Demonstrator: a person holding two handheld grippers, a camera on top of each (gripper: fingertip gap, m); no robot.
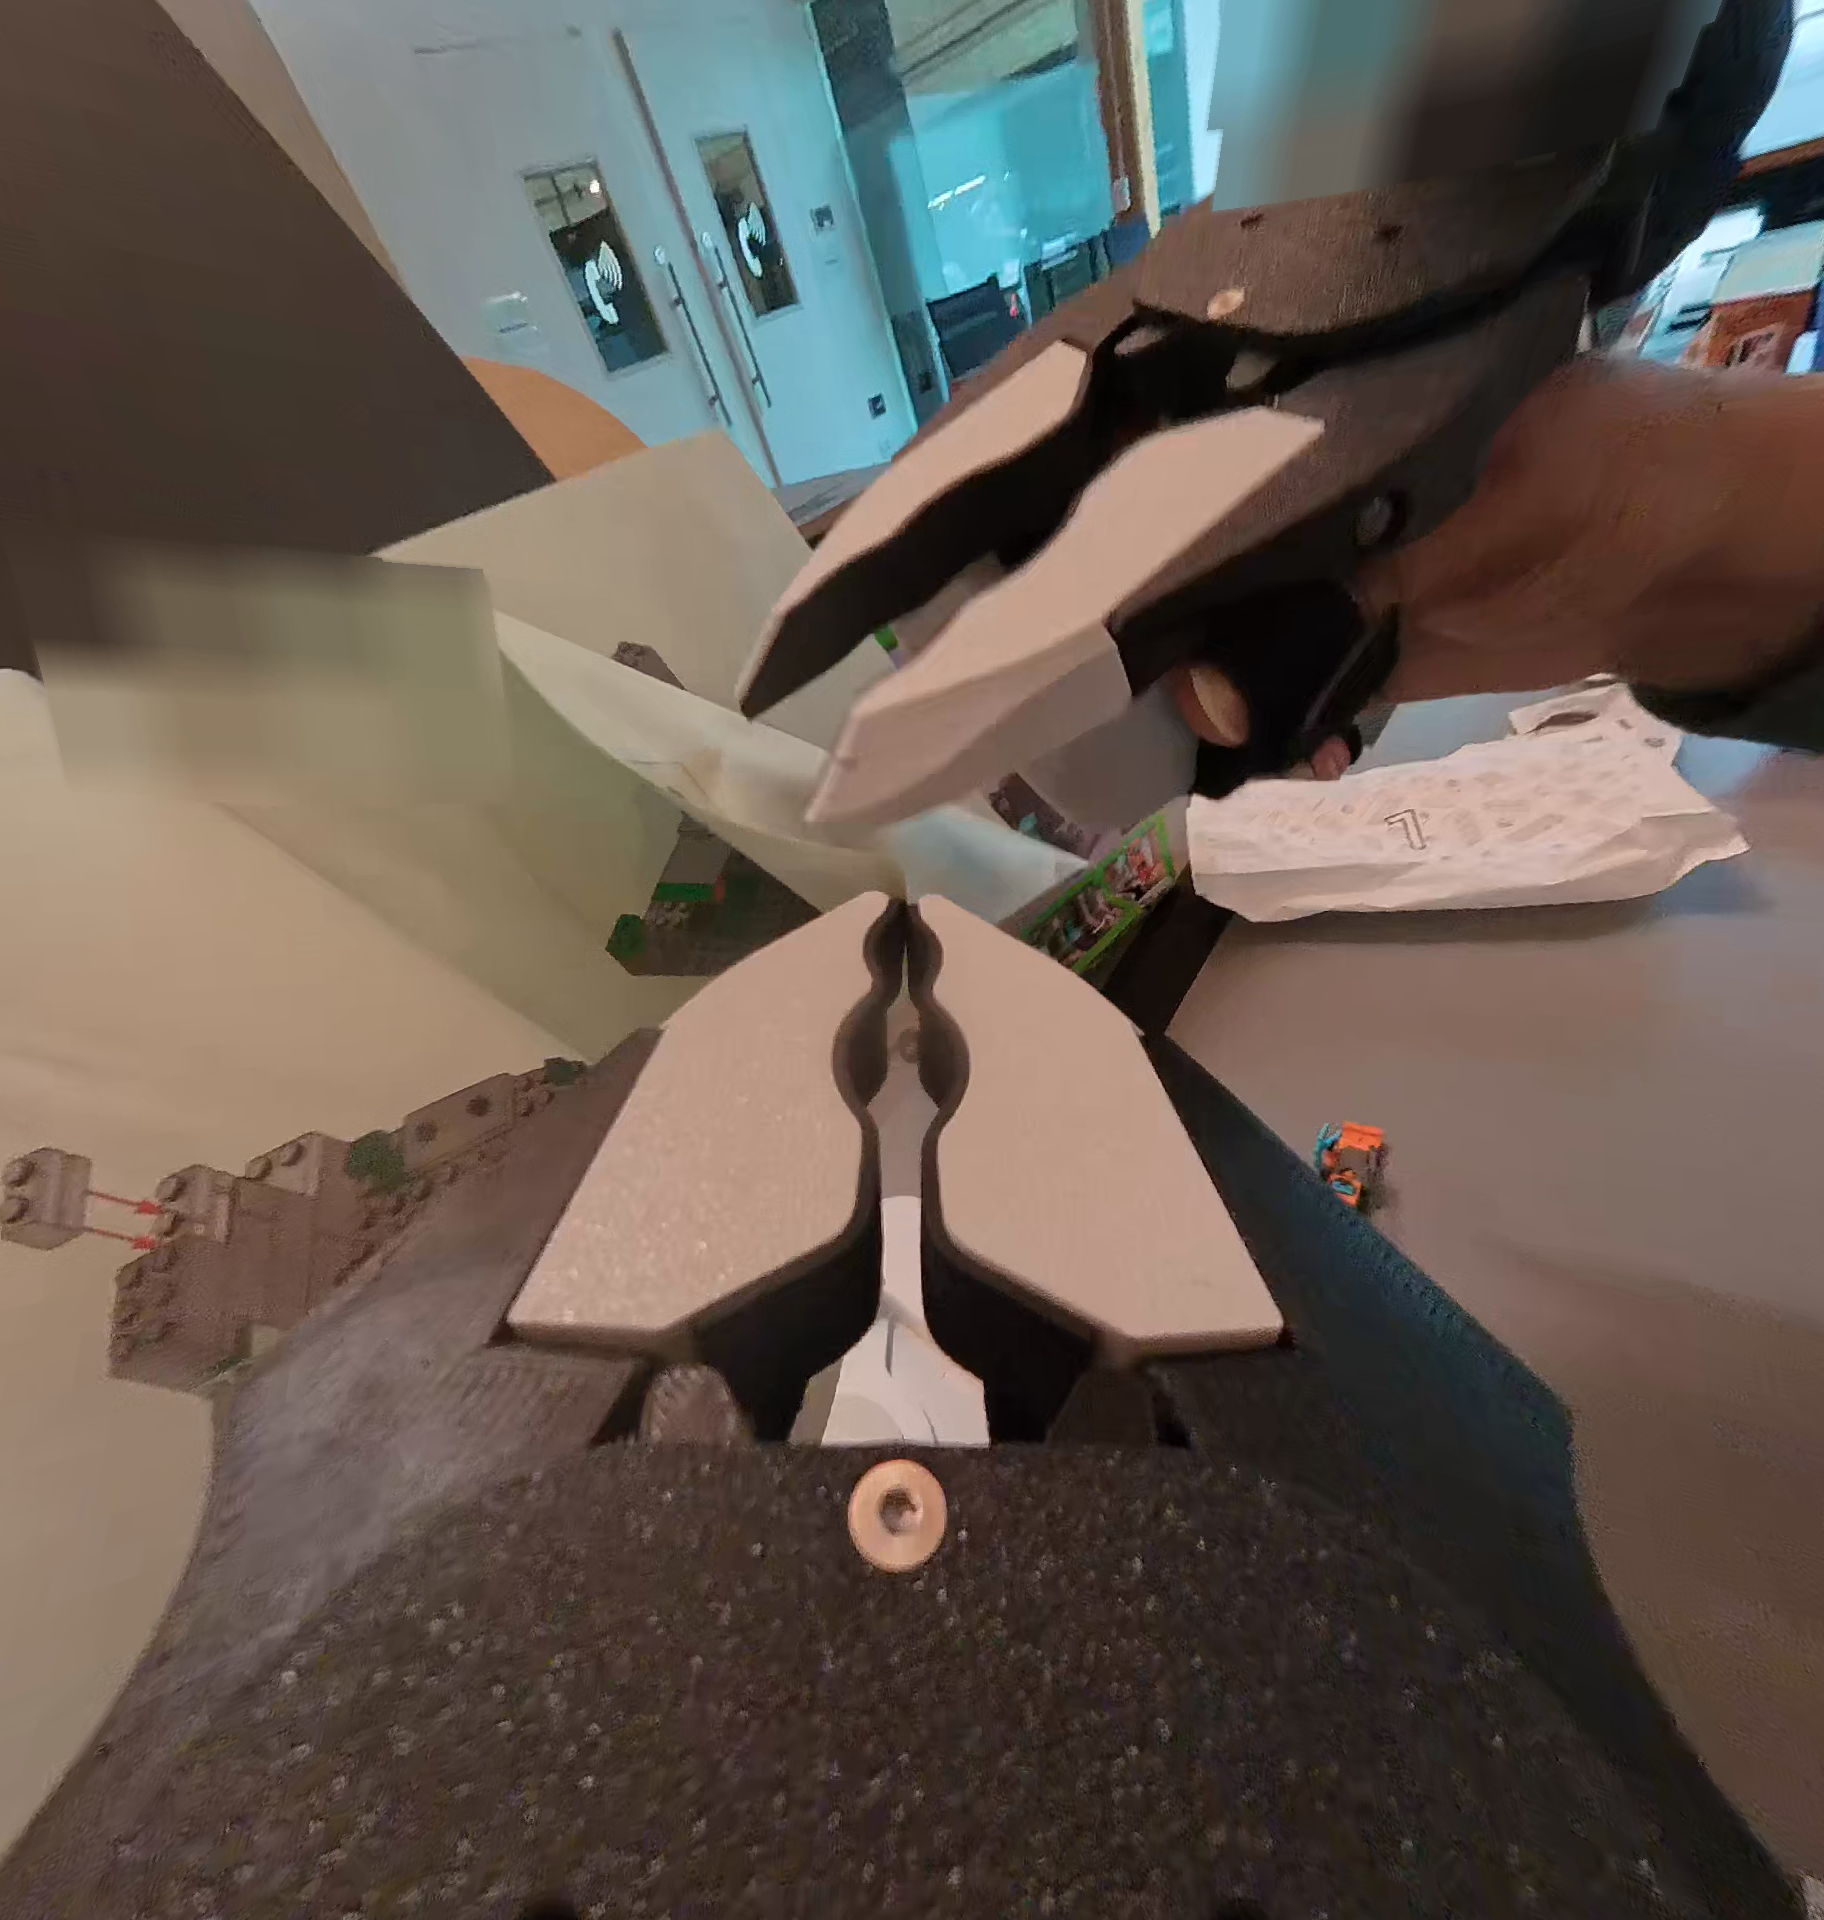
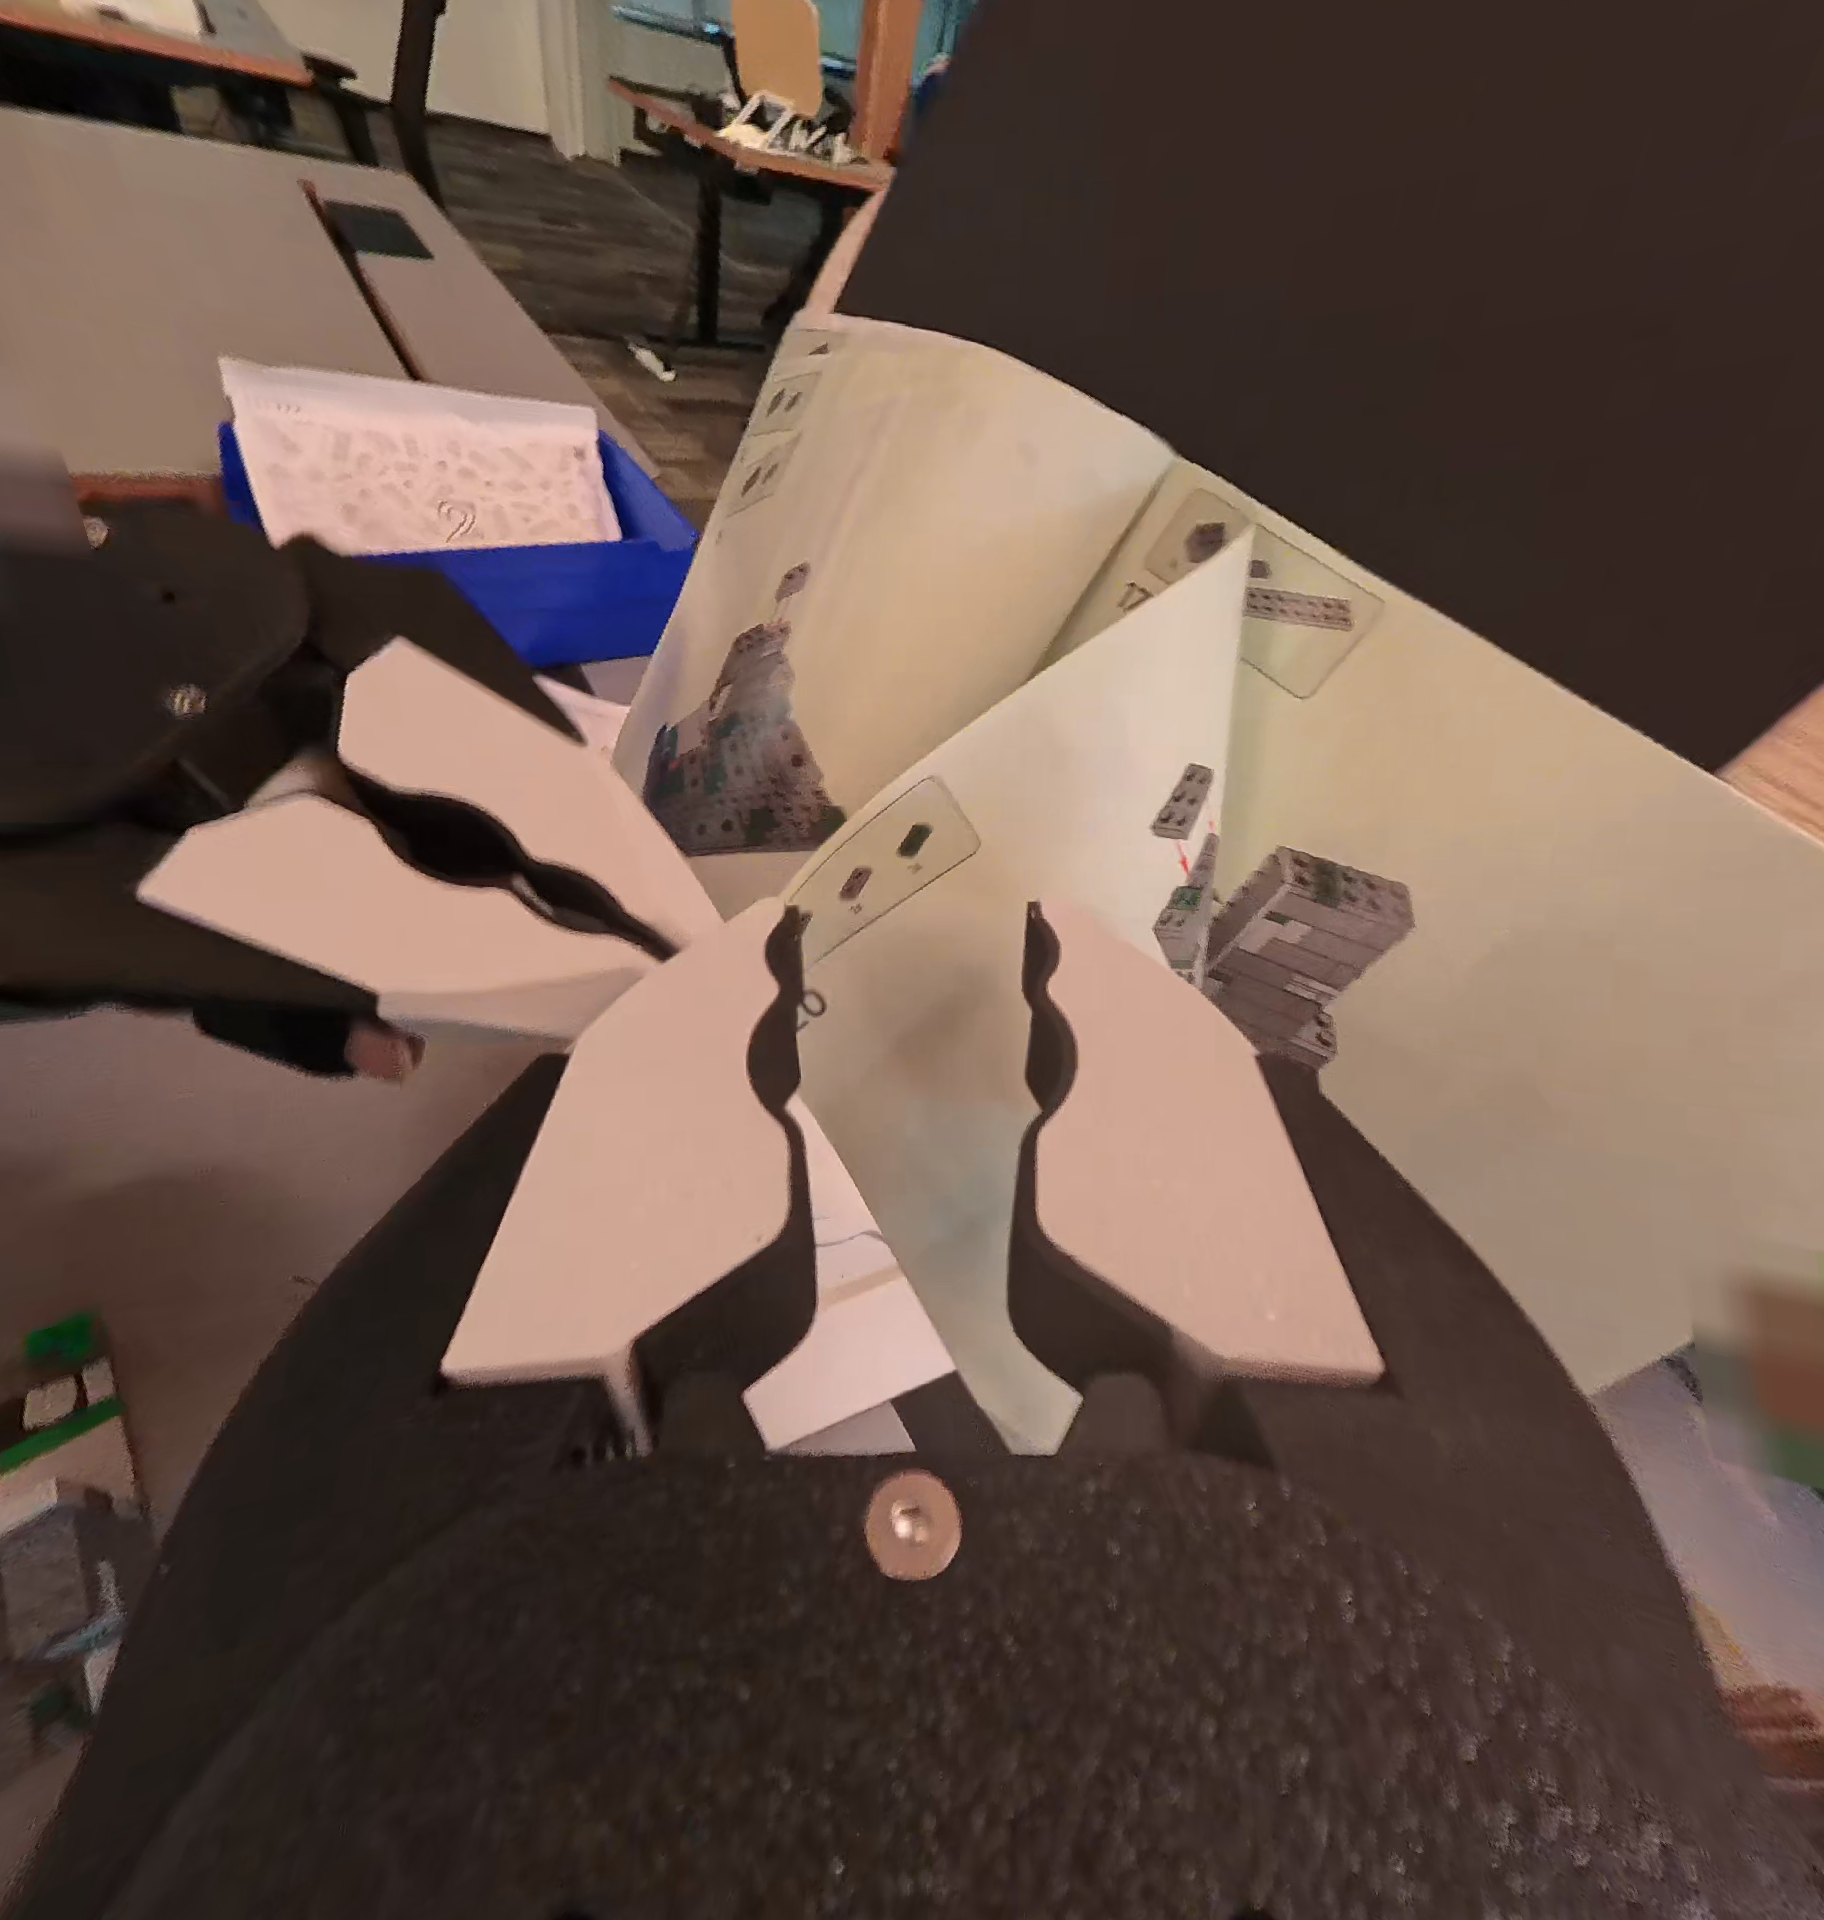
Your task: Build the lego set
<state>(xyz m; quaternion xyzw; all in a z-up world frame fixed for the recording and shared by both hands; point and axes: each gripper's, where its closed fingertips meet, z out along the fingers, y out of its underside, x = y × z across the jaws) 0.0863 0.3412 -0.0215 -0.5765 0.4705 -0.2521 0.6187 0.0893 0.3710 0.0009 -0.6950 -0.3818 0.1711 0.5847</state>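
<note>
left gripper (image 1: 903, 914) clenched on instruction booklet (image 2: 991, 582) page edge | right gripper (image 2: 908, 925) released, straddling a raised page just right of it | booklet stood open, fold upright

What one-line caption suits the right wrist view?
Open right gripper reaches for a lifted page of the instruction booklet.
</note>
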